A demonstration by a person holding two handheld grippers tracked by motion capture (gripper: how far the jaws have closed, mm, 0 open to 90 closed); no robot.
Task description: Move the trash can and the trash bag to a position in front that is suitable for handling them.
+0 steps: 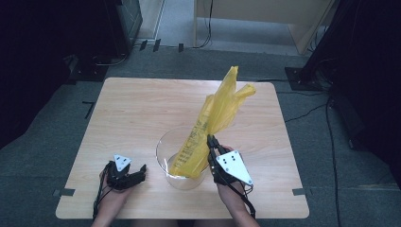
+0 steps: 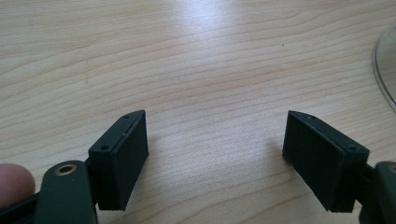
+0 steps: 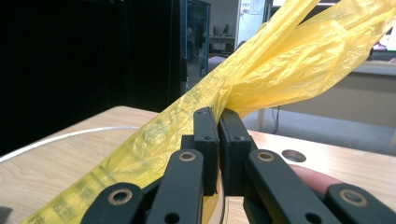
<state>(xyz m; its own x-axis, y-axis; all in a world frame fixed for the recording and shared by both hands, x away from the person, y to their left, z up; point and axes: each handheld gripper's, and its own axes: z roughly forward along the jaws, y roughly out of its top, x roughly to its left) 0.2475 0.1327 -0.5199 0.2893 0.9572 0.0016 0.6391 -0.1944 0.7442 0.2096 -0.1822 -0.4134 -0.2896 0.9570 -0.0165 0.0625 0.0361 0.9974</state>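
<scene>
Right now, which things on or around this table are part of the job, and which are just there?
In the job:
- crinkled yellow plastic bag
- clear glass bowl
- right gripper, shut on the bag

Just there:
- left gripper, open on the wooden table
- black cables on the floor

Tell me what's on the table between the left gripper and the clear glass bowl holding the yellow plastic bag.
Nothing: only bare wooden table separates the left gripper from the clear glass bowl, as the high view shows.
</scene>
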